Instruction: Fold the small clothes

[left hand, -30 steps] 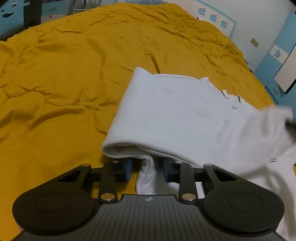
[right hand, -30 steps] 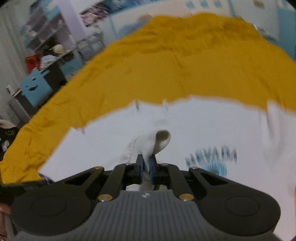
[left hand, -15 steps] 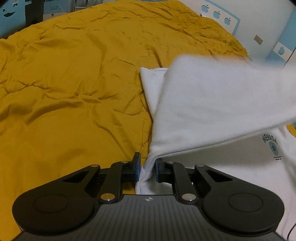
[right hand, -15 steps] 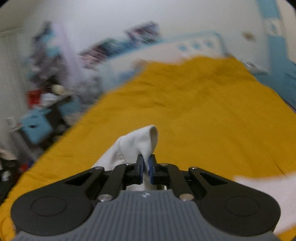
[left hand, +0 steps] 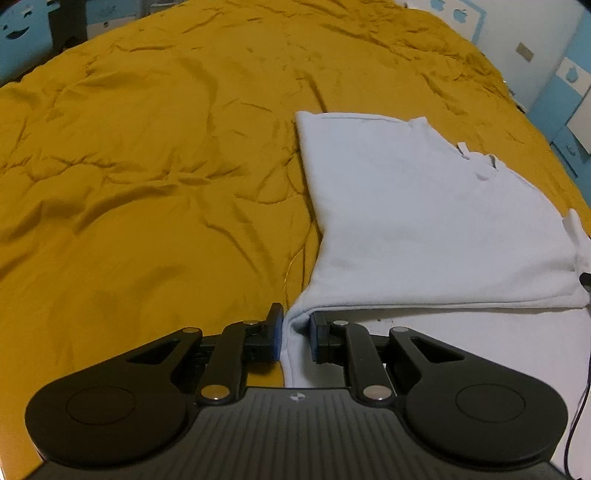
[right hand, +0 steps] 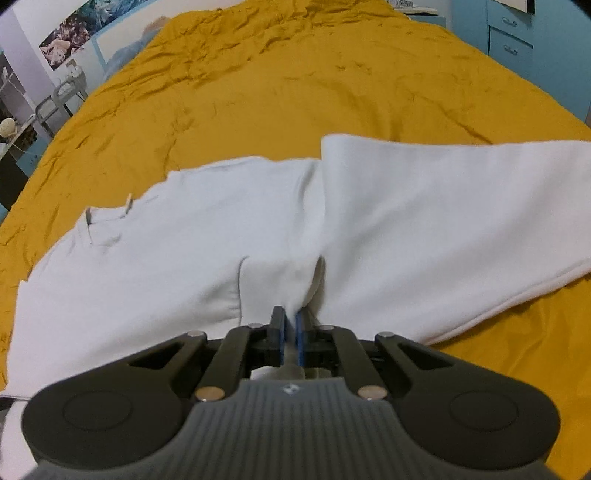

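Note:
A white t-shirt lies on a mustard-yellow bedspread, folded over itself, with the neck tag showing near the far right. My left gripper straddles the shirt's near-left corner; the jaws stand slightly apart with cloth between them. In the right wrist view the same shirt spreads across the bed with a folded layer on the right. My right gripper is shut on a pinched bunch of the shirt's white cloth at the near edge.
The bedspread is wrinkled all around the shirt. Blue furniture and a white wall stand beyond the bed's far right. A shelf with clutter stands left of the bed, and blue drawers at the back right.
The raised half of the shirt has come down flat over the other half. My right gripper swung down with its cloth to the bed. My left jaws closed, then parted a little.

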Demonstrator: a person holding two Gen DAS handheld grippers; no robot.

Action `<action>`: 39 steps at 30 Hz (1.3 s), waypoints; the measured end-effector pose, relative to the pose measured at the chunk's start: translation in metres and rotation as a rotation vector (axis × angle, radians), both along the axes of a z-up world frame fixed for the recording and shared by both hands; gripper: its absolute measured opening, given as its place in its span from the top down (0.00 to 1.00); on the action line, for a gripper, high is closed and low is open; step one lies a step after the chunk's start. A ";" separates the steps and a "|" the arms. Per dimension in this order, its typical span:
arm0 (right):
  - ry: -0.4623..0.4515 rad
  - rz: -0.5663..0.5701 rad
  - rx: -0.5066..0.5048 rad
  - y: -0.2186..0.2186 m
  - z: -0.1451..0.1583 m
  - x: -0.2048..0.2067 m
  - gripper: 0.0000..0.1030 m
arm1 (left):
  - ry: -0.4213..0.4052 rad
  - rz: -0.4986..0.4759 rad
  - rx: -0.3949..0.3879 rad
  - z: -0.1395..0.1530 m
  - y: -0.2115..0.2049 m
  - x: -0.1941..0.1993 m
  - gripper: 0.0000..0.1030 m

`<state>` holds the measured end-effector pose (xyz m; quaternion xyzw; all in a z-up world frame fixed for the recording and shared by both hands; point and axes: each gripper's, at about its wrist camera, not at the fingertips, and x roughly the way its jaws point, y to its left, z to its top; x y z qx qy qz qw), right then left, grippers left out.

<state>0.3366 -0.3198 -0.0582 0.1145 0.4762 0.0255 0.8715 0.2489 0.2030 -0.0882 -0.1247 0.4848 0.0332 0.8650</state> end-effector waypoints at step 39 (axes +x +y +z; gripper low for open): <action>-0.046 -0.019 -0.024 -0.044 0.017 -0.048 1.00 | 0.037 0.050 0.115 0.010 -0.023 0.031 0.65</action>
